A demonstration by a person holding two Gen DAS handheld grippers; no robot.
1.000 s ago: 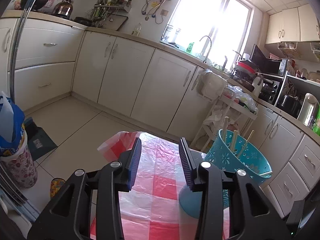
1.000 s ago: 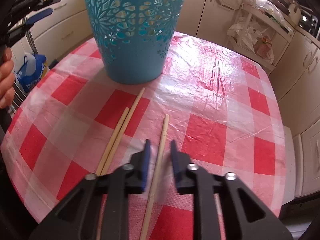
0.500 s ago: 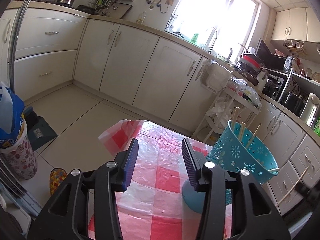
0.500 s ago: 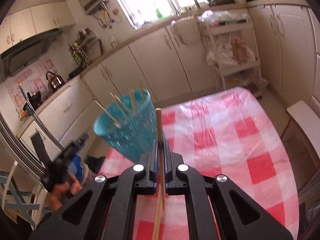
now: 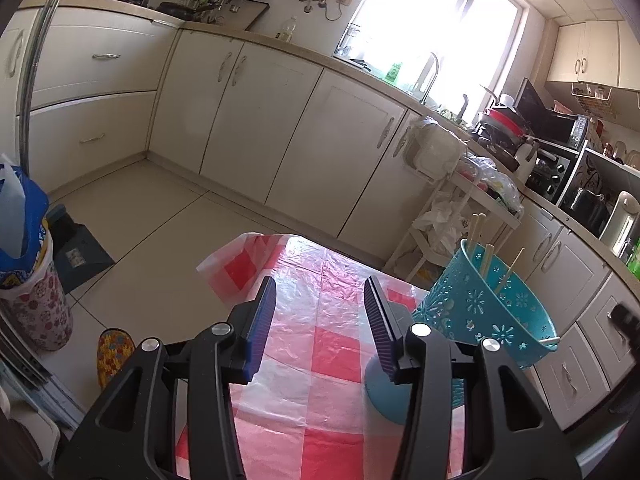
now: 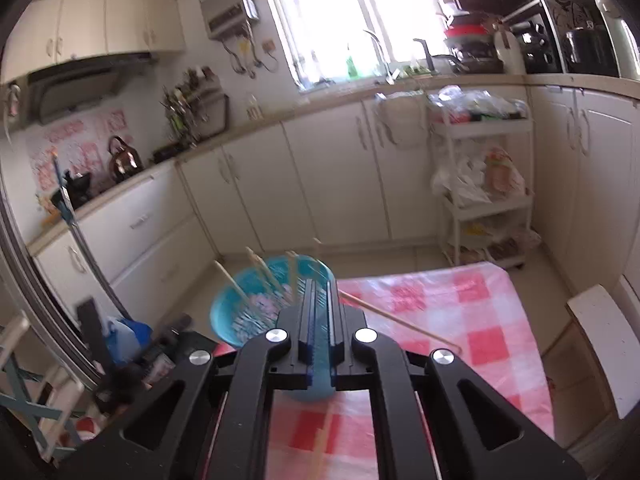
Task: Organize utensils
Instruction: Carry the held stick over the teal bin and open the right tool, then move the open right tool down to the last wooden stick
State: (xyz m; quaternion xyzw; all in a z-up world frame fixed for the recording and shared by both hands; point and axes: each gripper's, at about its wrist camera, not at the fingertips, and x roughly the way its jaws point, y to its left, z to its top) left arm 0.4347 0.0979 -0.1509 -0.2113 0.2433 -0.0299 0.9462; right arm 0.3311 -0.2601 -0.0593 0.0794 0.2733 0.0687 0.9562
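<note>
A turquoise cut-out utensil holder point(image 5: 492, 312) stands on the red-and-white checked tablecloth point(image 5: 320, 344), with several wooden chopsticks point(image 5: 486, 258) leaning in it. My left gripper point(image 5: 320, 284) hovers over the table to the left of the holder, open and empty. In the right wrist view my right gripper point(image 6: 319, 284) hangs above the holder point(image 6: 240, 316). Its jaws are opening with only a narrow gap. One chopstick point(image 6: 400, 320) slants loose just right of the fingers, outside the gap. A blurred chopstick point(image 6: 322, 436) lies on the cloth below.
Cream kitchen cabinets point(image 5: 280, 128) run behind the table. A white trolley point(image 6: 484, 200) with bags stands past the far table edge. A pale chair seat point(image 6: 600, 344) sits at the table's right side. A floral bin with a blue bag point(image 5: 28, 280) stands on the floor at left.
The right gripper took a chopstick off the cloth and lifted it above the holder. Its jaws have now parted and the chopstick slants free beside them. The left gripper barely moved.
</note>
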